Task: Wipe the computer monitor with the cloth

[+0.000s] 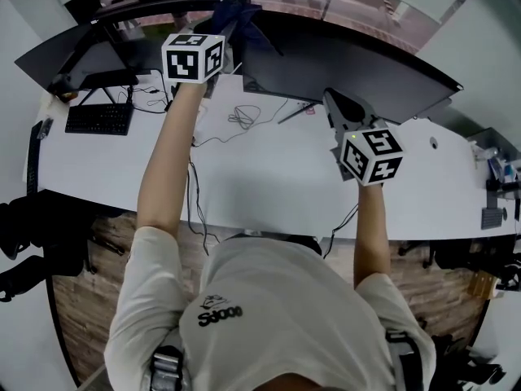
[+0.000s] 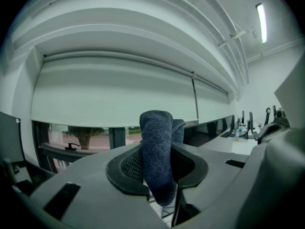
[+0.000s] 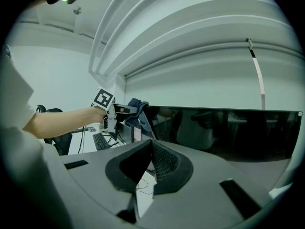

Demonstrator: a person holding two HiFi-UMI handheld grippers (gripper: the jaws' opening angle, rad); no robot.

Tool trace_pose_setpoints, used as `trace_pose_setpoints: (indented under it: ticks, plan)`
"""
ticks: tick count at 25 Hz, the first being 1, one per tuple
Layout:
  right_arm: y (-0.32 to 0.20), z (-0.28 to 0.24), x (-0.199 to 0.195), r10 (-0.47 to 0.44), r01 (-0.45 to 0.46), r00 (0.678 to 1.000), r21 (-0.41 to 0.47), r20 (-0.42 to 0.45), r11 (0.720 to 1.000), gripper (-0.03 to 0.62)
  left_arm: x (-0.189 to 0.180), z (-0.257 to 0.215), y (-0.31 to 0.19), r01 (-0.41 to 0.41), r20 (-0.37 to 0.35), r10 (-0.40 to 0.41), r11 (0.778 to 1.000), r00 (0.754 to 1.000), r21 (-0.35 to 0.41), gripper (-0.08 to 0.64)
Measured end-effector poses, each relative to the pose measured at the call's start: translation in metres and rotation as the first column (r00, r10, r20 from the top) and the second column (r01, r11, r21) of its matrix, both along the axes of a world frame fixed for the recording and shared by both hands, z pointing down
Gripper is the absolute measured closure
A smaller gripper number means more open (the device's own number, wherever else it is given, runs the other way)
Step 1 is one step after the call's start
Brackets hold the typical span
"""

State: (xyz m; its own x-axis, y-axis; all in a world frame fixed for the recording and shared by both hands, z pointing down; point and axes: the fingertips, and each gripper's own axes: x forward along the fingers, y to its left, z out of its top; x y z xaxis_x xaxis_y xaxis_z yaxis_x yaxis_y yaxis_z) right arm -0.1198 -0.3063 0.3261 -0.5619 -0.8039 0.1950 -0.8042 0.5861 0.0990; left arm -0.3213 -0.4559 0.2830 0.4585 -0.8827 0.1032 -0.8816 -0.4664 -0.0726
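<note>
The wide dark computer monitor (image 1: 350, 63) stands at the back of the white desk (image 1: 244, 182). My left gripper (image 1: 224, 31) is raised at the monitor's top left corner, shut on a dark blue cloth (image 1: 240, 13). In the left gripper view the folded cloth (image 2: 157, 132) stands up between the closed jaws (image 2: 159, 163). The right gripper view shows the same cloth (image 3: 138, 111) against the screen's left edge (image 3: 224, 132). My right gripper (image 1: 338, 104) hangs low before the middle of the screen, by the monitor's stand; its jaws (image 3: 151, 144) meet at the tips with nothing between them.
A second monitor (image 1: 73, 55) and a black keyboard (image 1: 99, 119) sit at the desk's left end. Loose cables (image 1: 244, 116) lie under the main monitor. Black chairs (image 1: 32, 235) stand at the left, and small items (image 1: 496, 169) sit at the far right.
</note>
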Motion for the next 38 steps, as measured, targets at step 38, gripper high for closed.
trace_pose_setpoints:
  ticks: [38]
  plan:
    - [-0.052, 0.058, 0.011, 0.052, -0.056, 0.997, -0.084, -0.049, 0.995, 0.586, 0.002, 0.237, -0.029, -0.052, 0.054, 0.078, 0.922, 0.995, -0.385, 0.445]
